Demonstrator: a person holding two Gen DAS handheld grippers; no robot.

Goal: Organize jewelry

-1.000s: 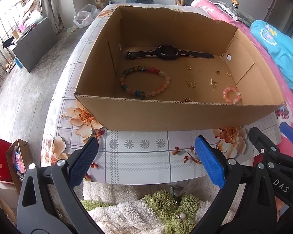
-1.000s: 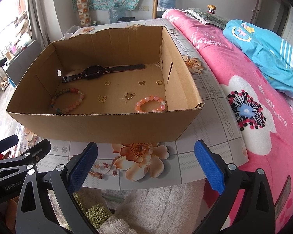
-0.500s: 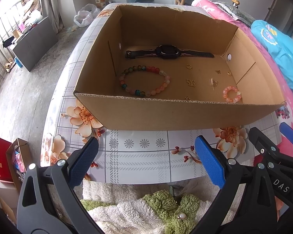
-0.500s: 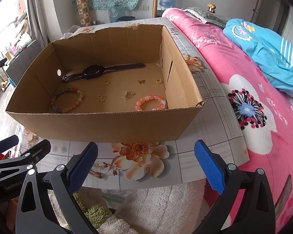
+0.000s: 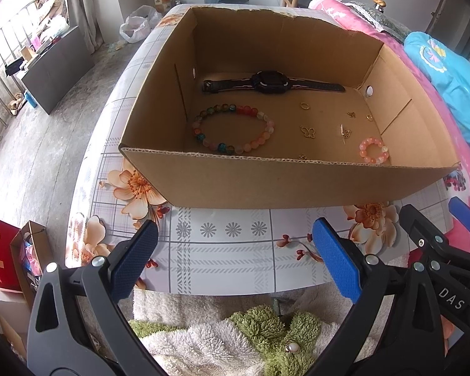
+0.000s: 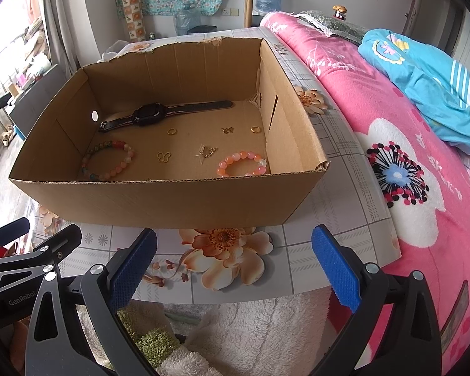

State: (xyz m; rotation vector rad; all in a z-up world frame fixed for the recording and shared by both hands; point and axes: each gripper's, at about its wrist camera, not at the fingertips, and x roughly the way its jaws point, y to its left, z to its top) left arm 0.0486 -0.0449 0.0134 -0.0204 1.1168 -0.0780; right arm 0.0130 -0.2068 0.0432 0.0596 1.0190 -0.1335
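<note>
The left hand-held gripper [image 5: 235, 261] hangs with its blue pads spread wide and nothing between them, over the near edge of the desk [image 5: 222, 266]. The right hand-held gripper [image 6: 233, 261] is likewise wide open and empty, just to the right of the left one over the same flowered edge. Below both lies a fluffy white-and-green rug [image 5: 222, 338].

Straight ahead of both stands an open cardboard box [image 5: 266, 185] on the desk, its near wall just beyond the pads. Inside, nearest the left hand-held gripper and toward its left, lies a multicoloured bead bracelet [image 5: 233, 128]. Ahead of the right hand-held gripper, close behind the near wall, lies a smaller pink bead bracelet [image 6: 242, 164]. Between the two bracelets sit a gold butterfly charm [image 6: 163, 156] and a small chain piece [image 6: 207, 152]; farther back are a gold ring [image 6: 171, 131], a smaller butterfly charm [image 6: 227, 130] and another gold ring [image 6: 255, 129]. Farthest, along the back wall, a black wristwatch [image 5: 271, 83] lies flat with its strap stretched out. To the right of the desk is a pink bed [image 6: 391, 144].
</note>
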